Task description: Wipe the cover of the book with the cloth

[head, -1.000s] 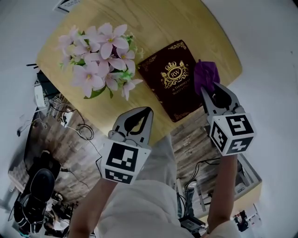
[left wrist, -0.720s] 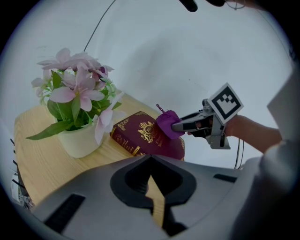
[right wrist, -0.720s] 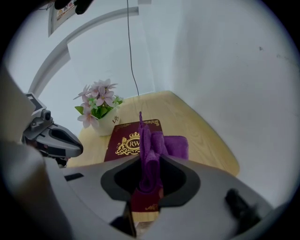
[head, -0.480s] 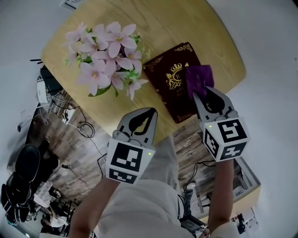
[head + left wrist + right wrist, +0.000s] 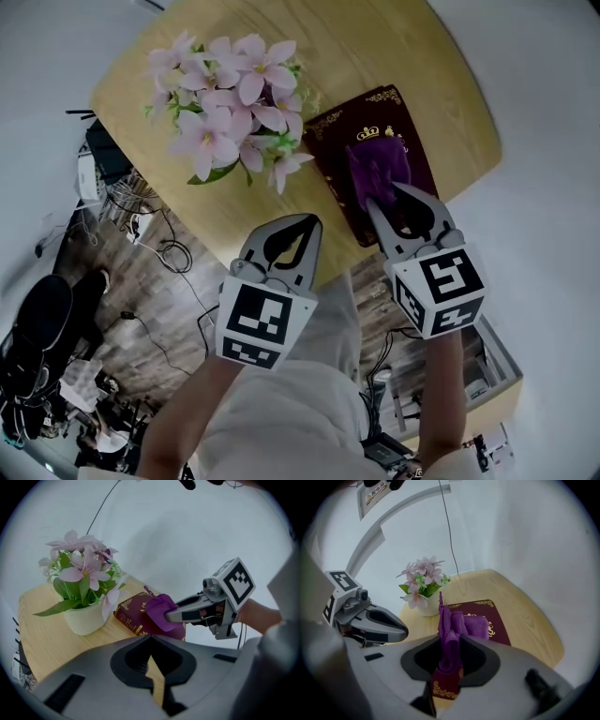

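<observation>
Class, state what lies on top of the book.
A purple cloth, clamped in the right gripper, lies on the book. It covers most of the gold crest.

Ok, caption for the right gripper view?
Right gripper pinches purple cloth on the maroon book, beside potted flowers.

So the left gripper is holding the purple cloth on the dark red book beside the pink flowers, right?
Not quite: the right gripper holds the purple cloth on the dark red book beside the pink flowers. The right gripper view shows the cloth pinched between its jaws; the left gripper is shut and empty.
</observation>
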`<control>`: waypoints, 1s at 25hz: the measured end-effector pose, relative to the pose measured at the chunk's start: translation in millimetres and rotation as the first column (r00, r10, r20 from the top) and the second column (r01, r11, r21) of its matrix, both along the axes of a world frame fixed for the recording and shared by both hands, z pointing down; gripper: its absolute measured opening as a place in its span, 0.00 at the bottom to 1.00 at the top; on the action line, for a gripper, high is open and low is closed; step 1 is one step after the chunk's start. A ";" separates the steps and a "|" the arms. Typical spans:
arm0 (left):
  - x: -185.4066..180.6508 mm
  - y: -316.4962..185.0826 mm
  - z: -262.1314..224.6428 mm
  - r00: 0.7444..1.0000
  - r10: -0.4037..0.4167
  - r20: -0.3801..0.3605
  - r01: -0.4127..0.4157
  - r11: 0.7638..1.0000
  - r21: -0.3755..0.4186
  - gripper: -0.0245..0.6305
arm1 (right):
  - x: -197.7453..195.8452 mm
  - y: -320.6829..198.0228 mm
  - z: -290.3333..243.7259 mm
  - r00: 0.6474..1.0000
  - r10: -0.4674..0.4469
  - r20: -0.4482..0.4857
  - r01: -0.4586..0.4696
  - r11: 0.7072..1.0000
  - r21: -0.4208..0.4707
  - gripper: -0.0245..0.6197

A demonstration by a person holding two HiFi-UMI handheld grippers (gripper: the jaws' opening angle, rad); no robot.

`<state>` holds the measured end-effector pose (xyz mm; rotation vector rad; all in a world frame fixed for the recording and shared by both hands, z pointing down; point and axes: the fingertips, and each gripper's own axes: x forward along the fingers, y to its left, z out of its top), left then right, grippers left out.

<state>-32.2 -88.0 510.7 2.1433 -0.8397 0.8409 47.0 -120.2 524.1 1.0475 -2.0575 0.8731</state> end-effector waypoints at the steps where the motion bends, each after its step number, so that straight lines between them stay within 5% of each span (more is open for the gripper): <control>1: -1.1 0.2 -0.2 1.000 -0.002 0.000 0.002 1.000 0.000 0.05 | -4.1 1.2 -0.7 1.000 -0.006 0.007 0.006 1.000 -0.003 0.21; 17: -11.1 2.5 -3.8 0.999 -0.032 0.004 0.032 0.999 0.005 0.05 | -60.7 26.4 -13.3 0.978 -0.146 0.148 0.150 0.989 -0.012 0.21; 25: -10.8 -4.4 -7.3 0.999 -0.049 0.002 0.049 0.999 0.009 0.05 | -54.7 10.6 -31.5 0.977 -0.146 0.158 0.145 0.989 0.017 0.21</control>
